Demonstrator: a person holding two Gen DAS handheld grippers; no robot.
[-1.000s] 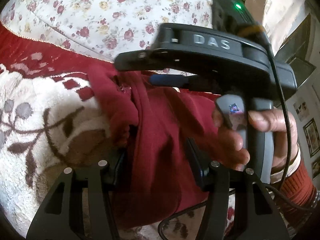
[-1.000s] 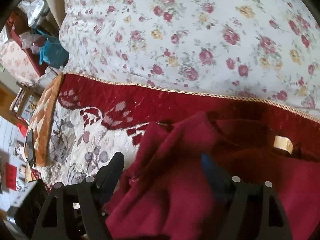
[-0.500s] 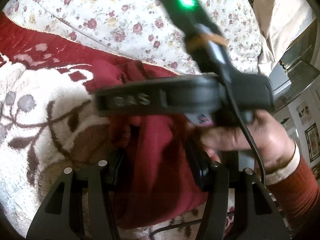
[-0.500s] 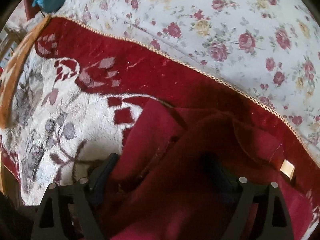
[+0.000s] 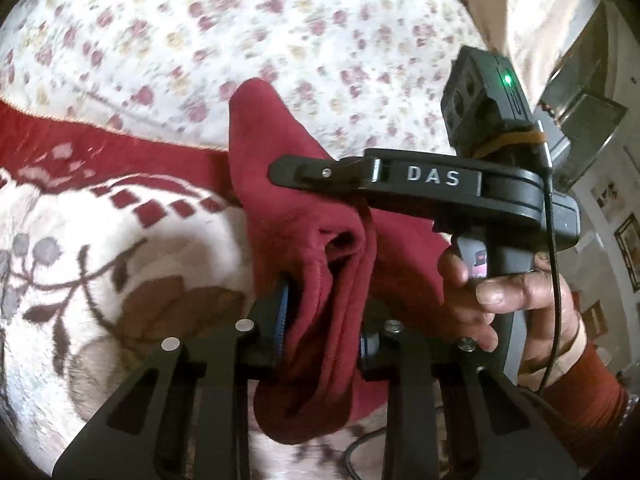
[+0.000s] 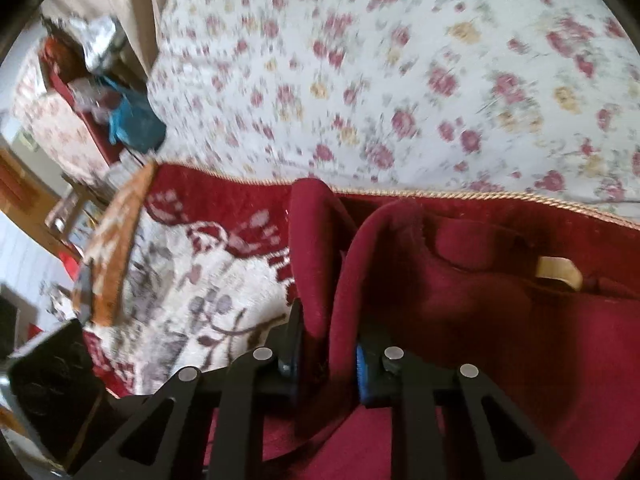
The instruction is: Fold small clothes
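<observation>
A dark red fleece garment point(image 5: 320, 248) is bunched up and lifted off the patterned blanket. My left gripper point(image 5: 322, 336) is shut on a thick fold of it. In the left wrist view the right gripper body marked DAS point(image 5: 432, 184) crosses in front, held by a hand, with cloth draped over its nose. My right gripper point(image 6: 326, 356) is shut on another fold of the red garment point(image 6: 460, 320). A beige neck label point(image 6: 558, 274) shows on the cloth to the right.
A cream and red patterned blanket point(image 5: 100, 272) covers the bed under the garment. A white floral quilt point(image 6: 380, 72) lies behind it. A cluttered shelf with a teal bag point(image 6: 134, 124) stands far left. Framed pictures point(image 5: 628, 248) hang at right.
Both grippers closed on folds of the red garment and lifted it. The right gripper swung back level in front of the left camera. The background shifted with the motion.
</observation>
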